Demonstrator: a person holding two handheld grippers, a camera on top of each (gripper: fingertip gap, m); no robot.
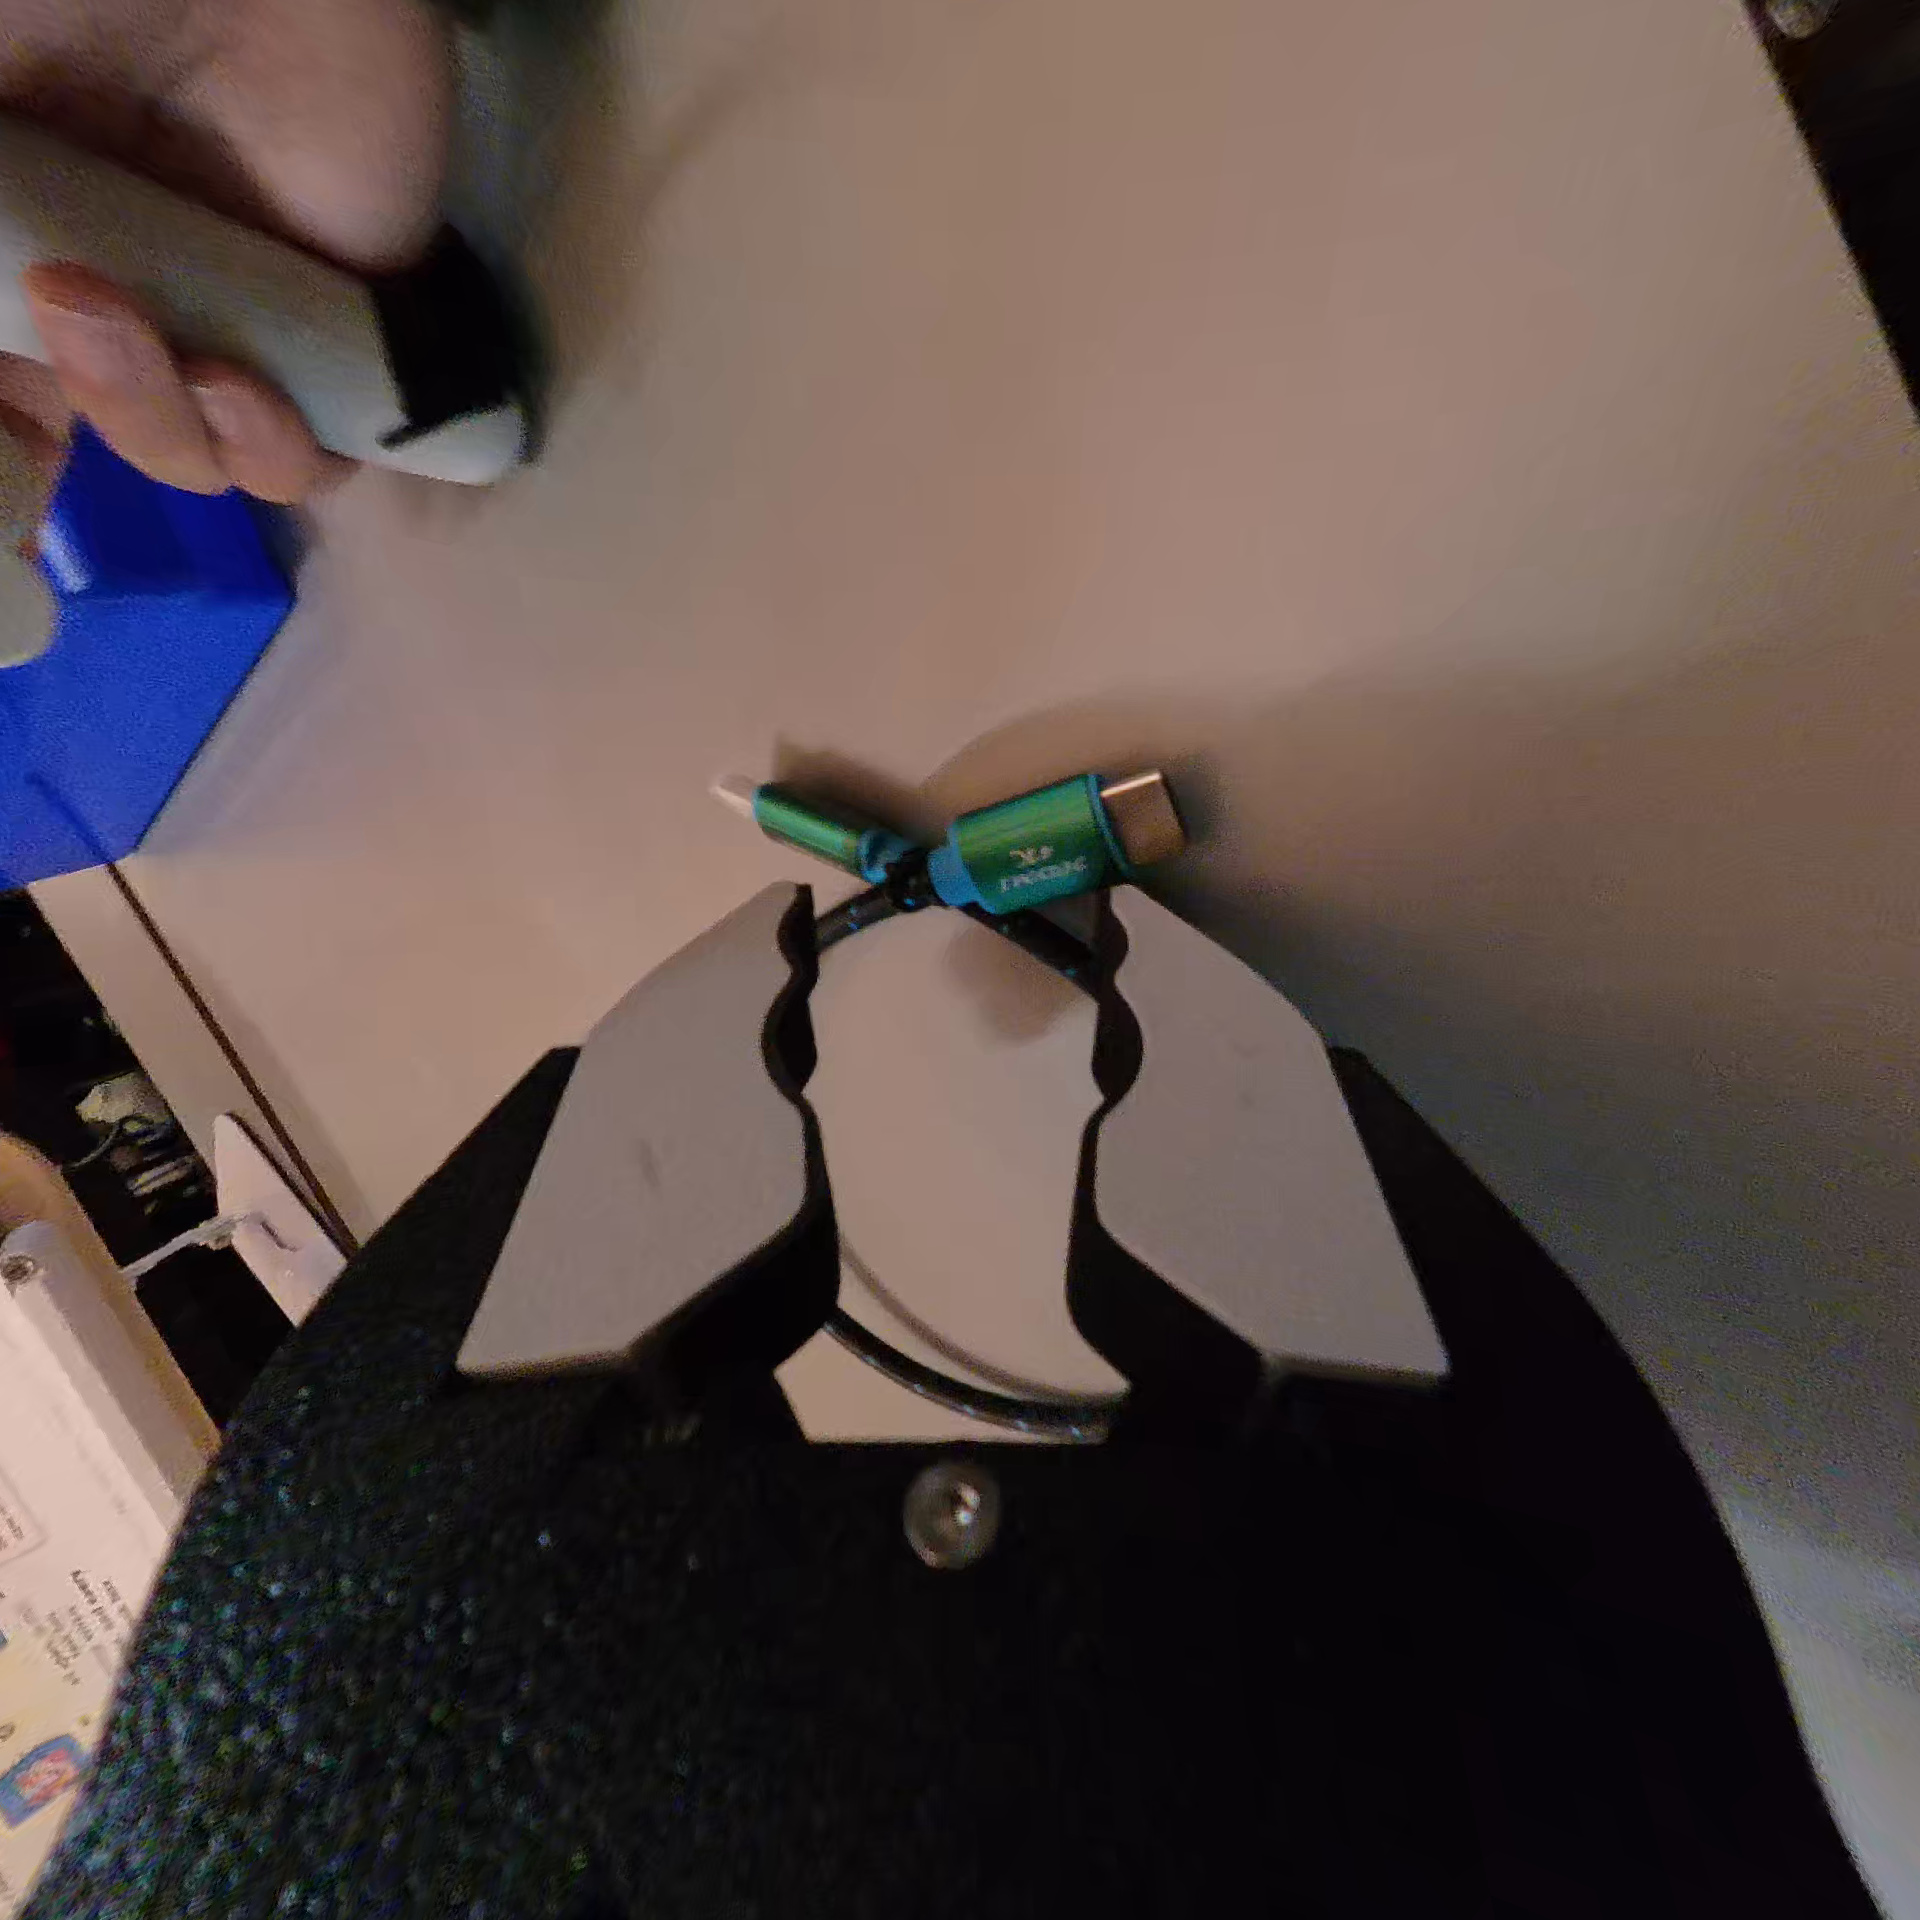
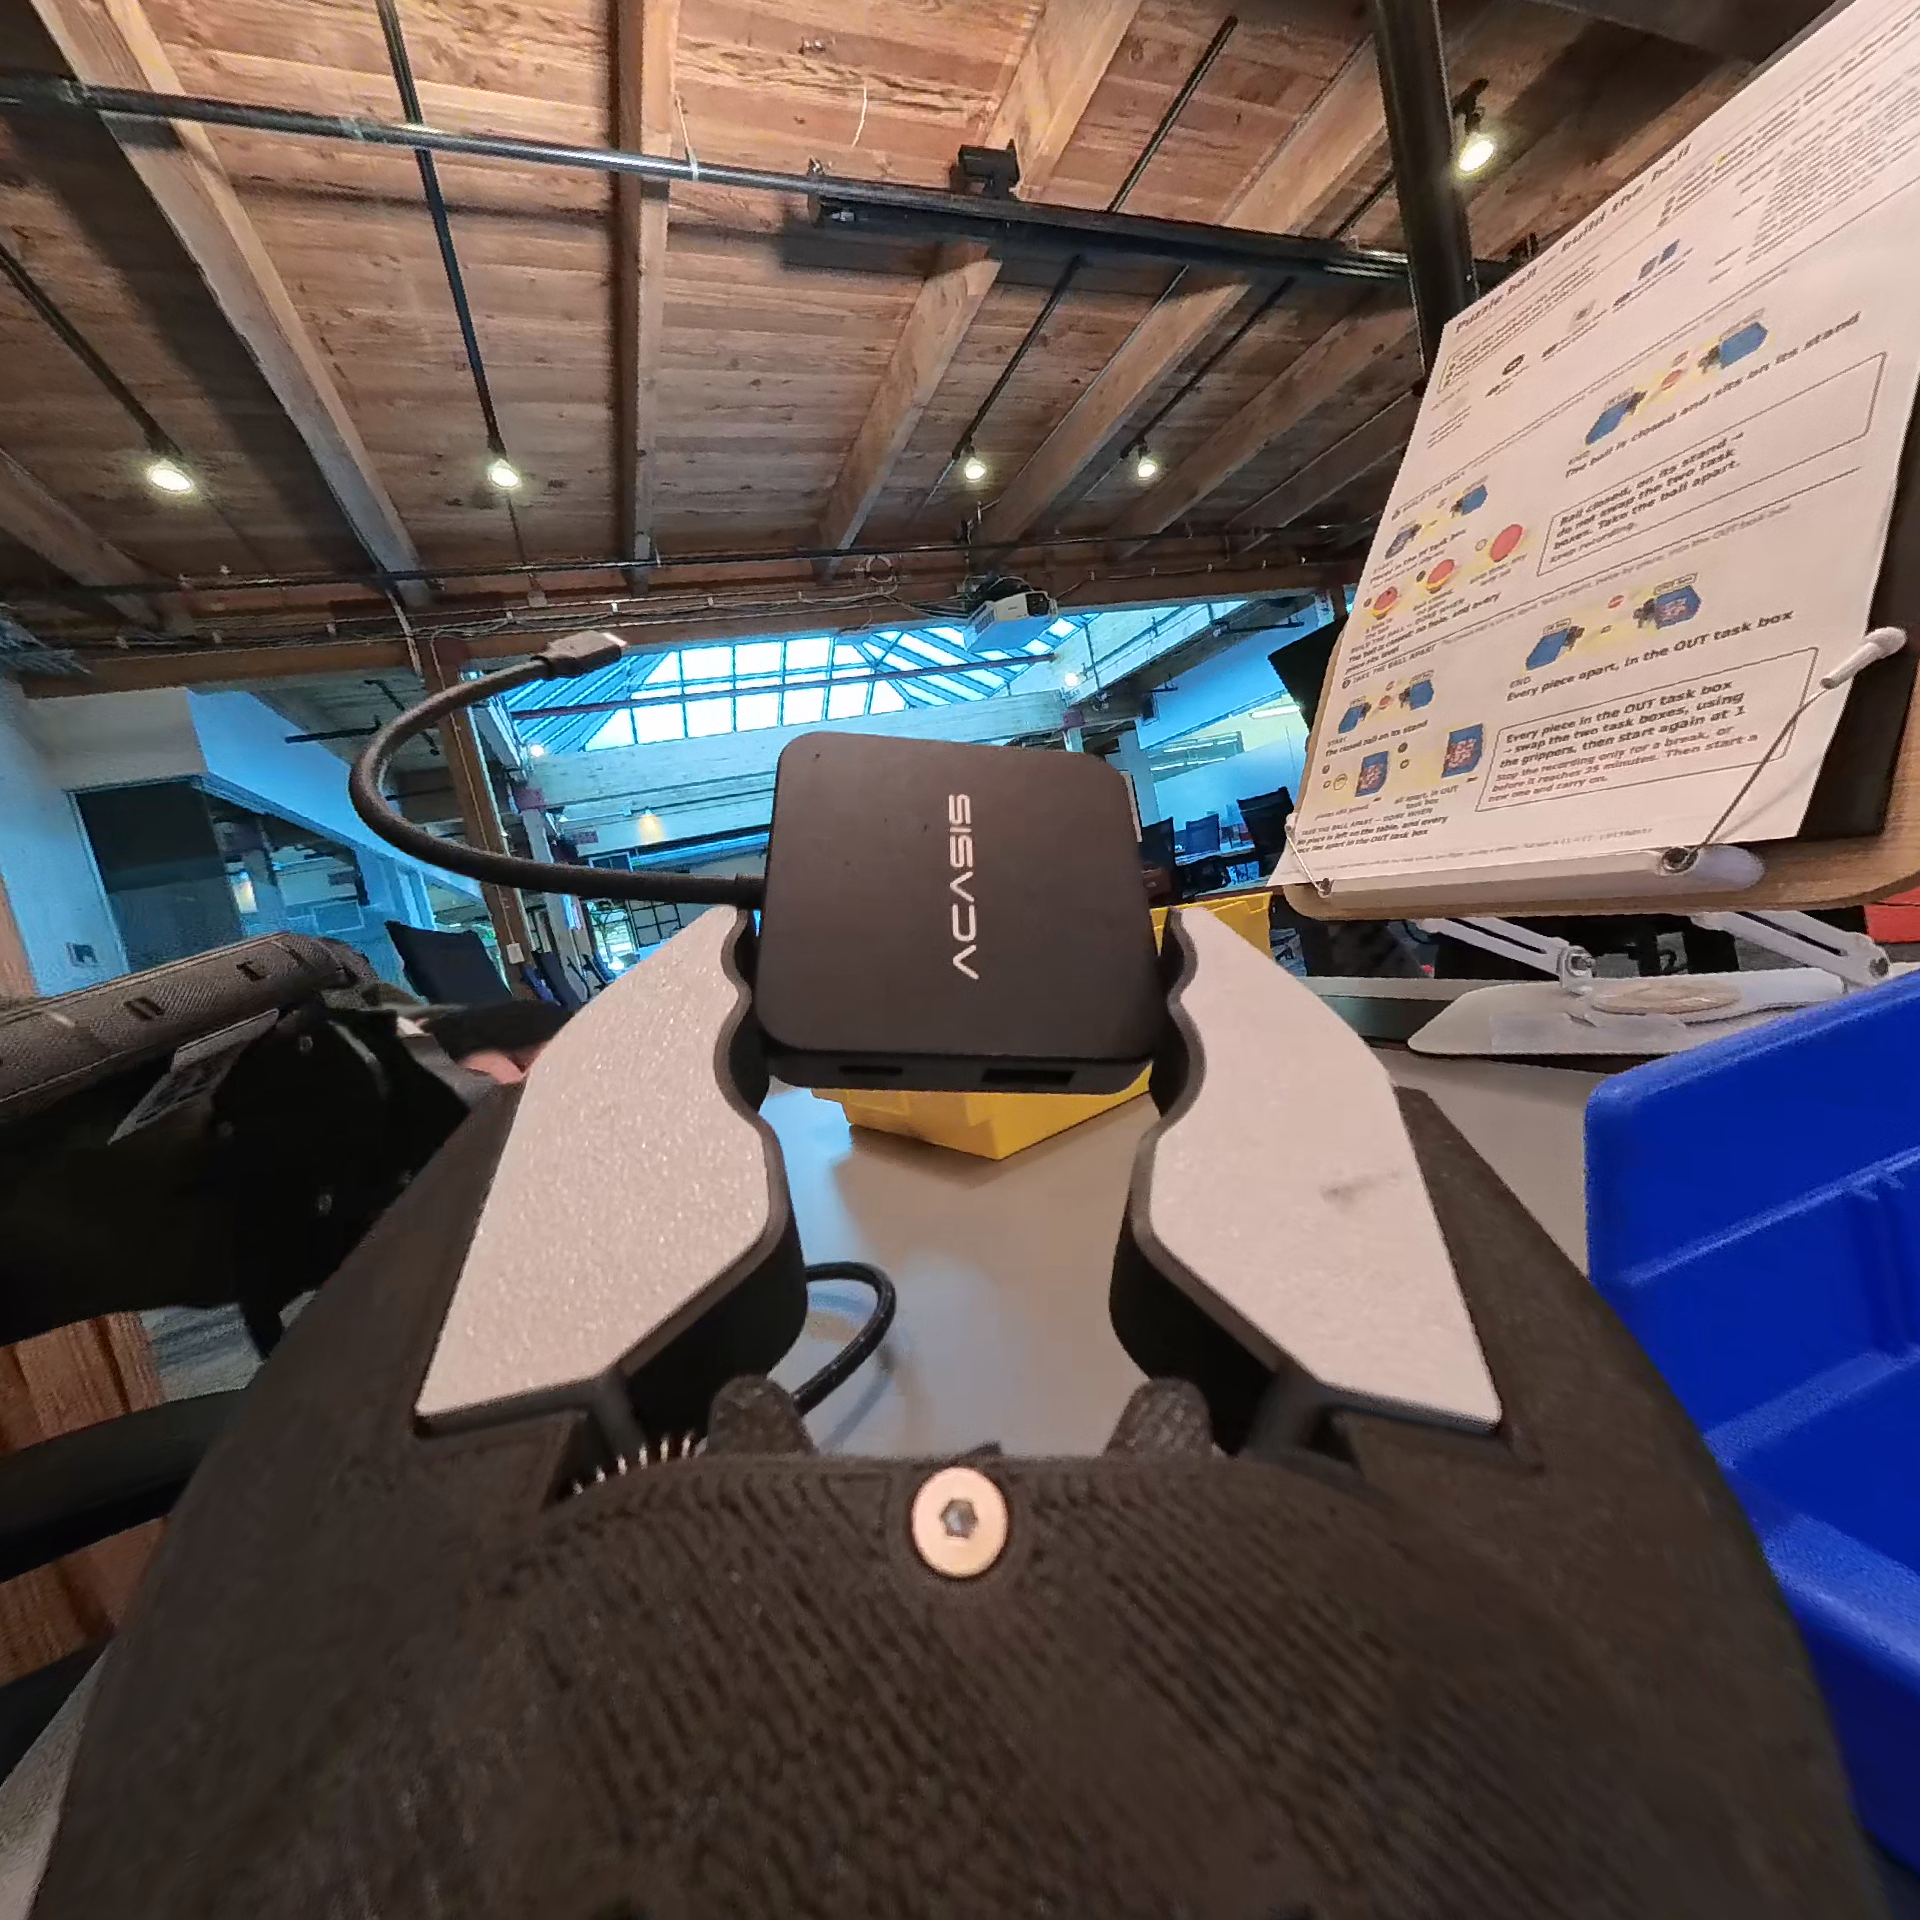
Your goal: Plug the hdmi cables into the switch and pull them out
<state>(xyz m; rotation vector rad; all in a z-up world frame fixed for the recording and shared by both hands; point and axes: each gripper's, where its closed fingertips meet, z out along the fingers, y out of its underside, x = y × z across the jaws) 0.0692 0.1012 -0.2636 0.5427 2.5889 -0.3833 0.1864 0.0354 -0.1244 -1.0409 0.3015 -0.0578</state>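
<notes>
A short braided cable lies looped on the pale table (image 1: 1351, 520); its two green plugs (image 1: 1023, 842) cross just beyond my left gripper (image 1: 948, 914). The left gripper is open above the loop and holds nothing; the cord (image 1: 862, 920) runs between its fingertips. My right gripper (image 2: 956, 940) is shut on the sides of the black switch (image 2: 883, 883) and holds it tilted in the air, with its ports (image 2: 1023, 1075) facing me. The switch's own black lead (image 2: 416, 831) arcs up to the left to a free plug (image 2: 582, 649). The right gripper also shows, blurred, in the left wrist view (image 1: 416, 384), with a hand on it.
A blue bin (image 2: 1766, 1299) stands close on the right and shows in the left wrist view (image 1: 135, 707). A yellow bin (image 2: 966, 1127) sits beyond the switch. An instruction sheet on a stand (image 2: 1621, 582) rises at the back right. The left gripper's body (image 2: 208, 1091) is at the left.
</notes>
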